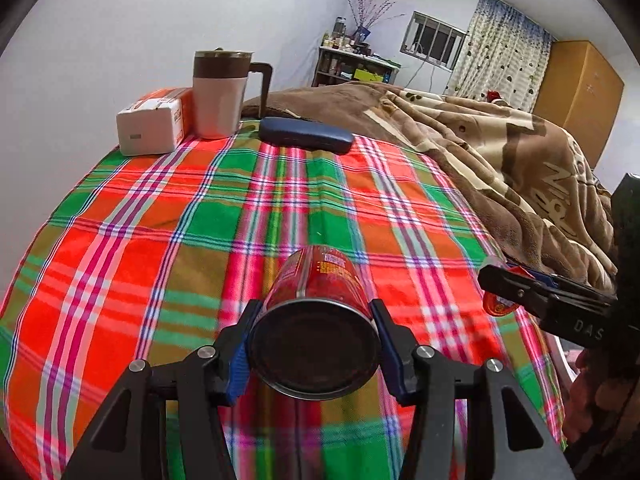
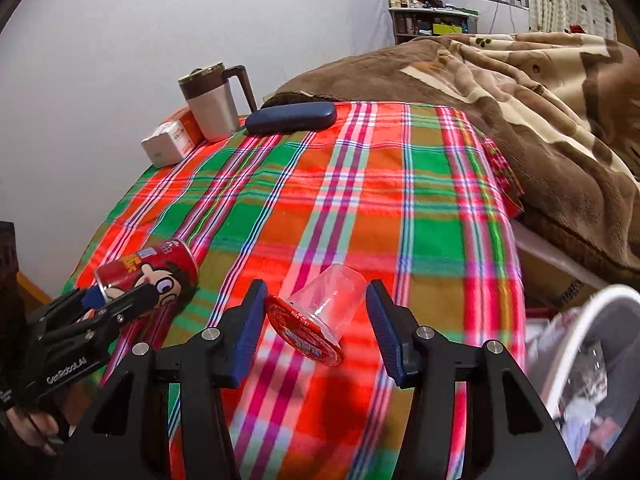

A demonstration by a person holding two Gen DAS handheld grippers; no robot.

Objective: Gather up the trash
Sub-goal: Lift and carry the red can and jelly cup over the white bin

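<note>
A red drink can [image 1: 316, 312] with a cartoon face lies on its side, held between the fingers of my left gripper [image 1: 316, 320], above the plaid cloth; it also shows in the right wrist view [image 2: 148, 276]. A clear plastic cup with a red lid [image 2: 320, 316] lies tilted between the open fingers of my right gripper [image 2: 316, 312], not pinched. In the left wrist view my right gripper [image 1: 532, 300] shows at the right edge with the cup's red lid [image 1: 496, 304] behind its finger.
A plaid cloth [image 1: 200, 240] covers the table. At its far edge stand a tissue pack [image 1: 152, 124], a lidded mug [image 1: 220, 92] and a dark glasses case [image 1: 304, 136]. A brown blanket [image 1: 500, 152] lies to the right. A white-rimmed trash bin [image 2: 580, 368] stands at the lower right.
</note>
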